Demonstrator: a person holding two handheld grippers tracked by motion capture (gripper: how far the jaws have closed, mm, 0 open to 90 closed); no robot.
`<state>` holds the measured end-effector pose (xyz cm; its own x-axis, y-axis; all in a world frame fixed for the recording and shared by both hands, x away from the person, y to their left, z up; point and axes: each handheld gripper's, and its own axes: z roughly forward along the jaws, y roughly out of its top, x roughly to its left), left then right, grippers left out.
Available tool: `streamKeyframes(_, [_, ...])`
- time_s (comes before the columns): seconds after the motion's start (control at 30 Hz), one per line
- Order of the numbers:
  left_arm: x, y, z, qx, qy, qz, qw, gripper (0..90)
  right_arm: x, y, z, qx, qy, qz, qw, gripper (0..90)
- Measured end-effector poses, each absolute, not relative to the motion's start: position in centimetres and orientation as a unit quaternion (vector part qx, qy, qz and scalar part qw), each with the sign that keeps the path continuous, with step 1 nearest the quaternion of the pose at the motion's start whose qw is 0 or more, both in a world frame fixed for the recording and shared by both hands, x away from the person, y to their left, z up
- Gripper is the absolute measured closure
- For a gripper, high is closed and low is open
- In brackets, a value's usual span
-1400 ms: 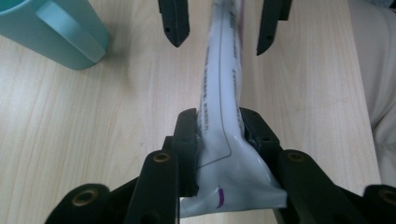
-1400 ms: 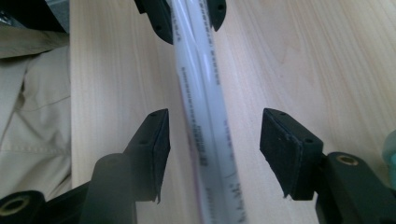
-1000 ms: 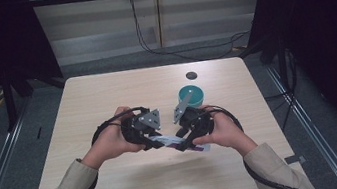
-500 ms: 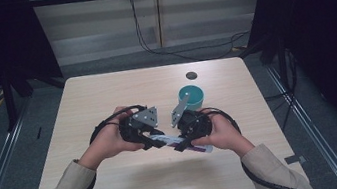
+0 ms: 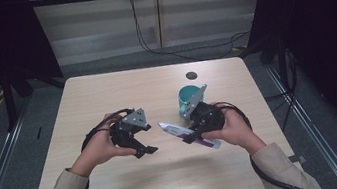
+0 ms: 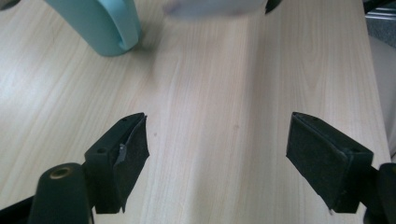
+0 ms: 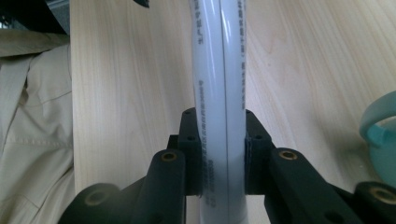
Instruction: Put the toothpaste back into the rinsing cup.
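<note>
While the right hand-held gripper (image 5: pixel 189 135) is pinching the white tube (image 5: pixel 185 133) across its middle, the left hand-held gripper (image 5: pixel 148 150) is standing a little way off to the side, its jaws having just been opening, with nothing but bare table (image 5: pixel 105 89) between them. The tube is hanging above the table in front of the person, its flat sealed end pointing toward the left hand-held gripper and its darker end lying toward the person's right hand (image 5: pixel 234 127). In the right gripper view the tube (image 7: pixel 219 84) is running straight out between the two black pads, which are pressing on both its sides.

It is looking like a light, soft-walled thing, the sort of squeeze tube that gives under pressure, so a hard pinch would probably be denting it or pushing its contents along. The glossy skin may be slippery, and a grip near the tapering flat end would likely be sliding off. Holding across the fuller body, as now, seems the safest place. The teal cup (image 5: pixel 189 99) is standing on the table just beyond the right hand-held gripper, close enough that a swing of the tube could be knocking it.
</note>
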<state>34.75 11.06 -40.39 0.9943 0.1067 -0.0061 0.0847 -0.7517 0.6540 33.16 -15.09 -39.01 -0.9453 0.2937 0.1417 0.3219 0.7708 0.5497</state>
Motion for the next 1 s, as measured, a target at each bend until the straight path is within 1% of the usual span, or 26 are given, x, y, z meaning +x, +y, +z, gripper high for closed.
streamKeyframes(0.23, [35.0,11.9,-41.6,0.93,0.077,0.018,0.358,19.3,33.6,-15.6,-39.0,-0.179,-0.926,-0.33,0.018,74.2])
streamKeyframes(0.3, [35.0,12.3,-42.0,0.926,0.095,0.016,0.365,18.2,33.7,-15.8,-38.9,-0.187,-0.918,-0.349,0.013,74.2])
streamKeyframes(0.4, [35.1,12.5,-42.4,0.926,0.098,0.014,0.365,17.4,33.7,-15.9,-38.7,-0.194,-0.913,-0.36,0.005,74.1])
streamKeyframes(0.5, [35.2,12.9,-43.0,0.926,0.11,0.004,0.362,17.5,33.8,-15.9,-38.6,-0.2,-0.904,-0.377,0.002,74.2])
streamKeyframes(0.83, [35.5,13.9,-44.6,0.924,0.142,0.004,0.355,17.4,34.0,-16.0,-38.4,-0.216,-0.891,-0.398,-0.01,74.1])
streamKeyframes(1.0, [35.2,14.5,-45.5,0.916,0.164,0.009,0.365,18.0,34.0,-16.1,-38.1,-0.225,-0.882,-0.415,-0.019,74.2])
